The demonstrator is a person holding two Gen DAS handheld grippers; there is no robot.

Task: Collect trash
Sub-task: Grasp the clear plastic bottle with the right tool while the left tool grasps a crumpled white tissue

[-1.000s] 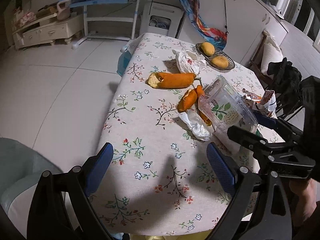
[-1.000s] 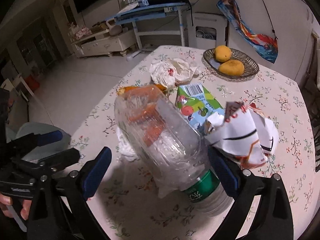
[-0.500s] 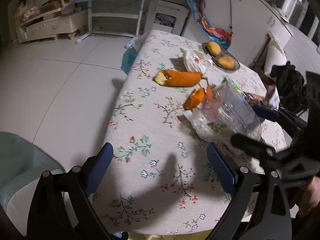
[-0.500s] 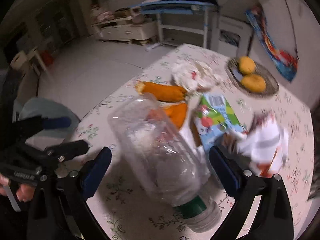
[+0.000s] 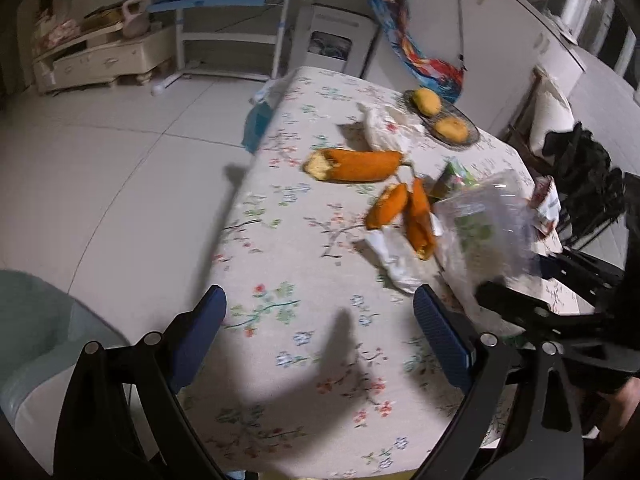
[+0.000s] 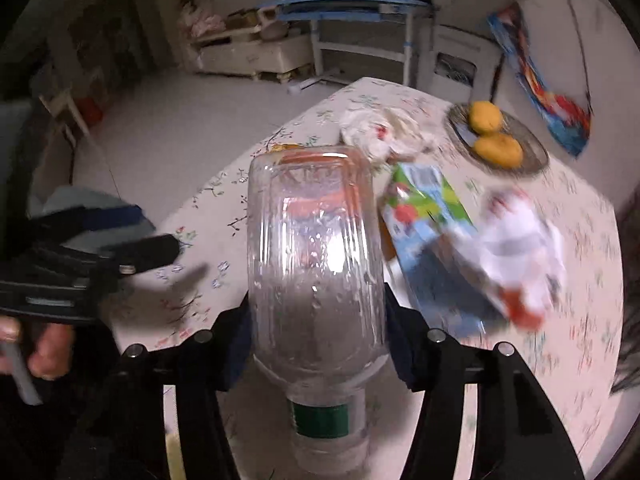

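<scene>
My right gripper had just closed onto the clear plastic bottle, pads pressing its sides. My left gripper hung spread, empty, over bare floral tablecloth near the table's edge; corn cobs lay beyond.

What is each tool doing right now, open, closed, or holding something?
Left tool: open, empty, above the table.
Right tool: its jaws have just been closing and now clamp the clear plastic bottle.
</scene>
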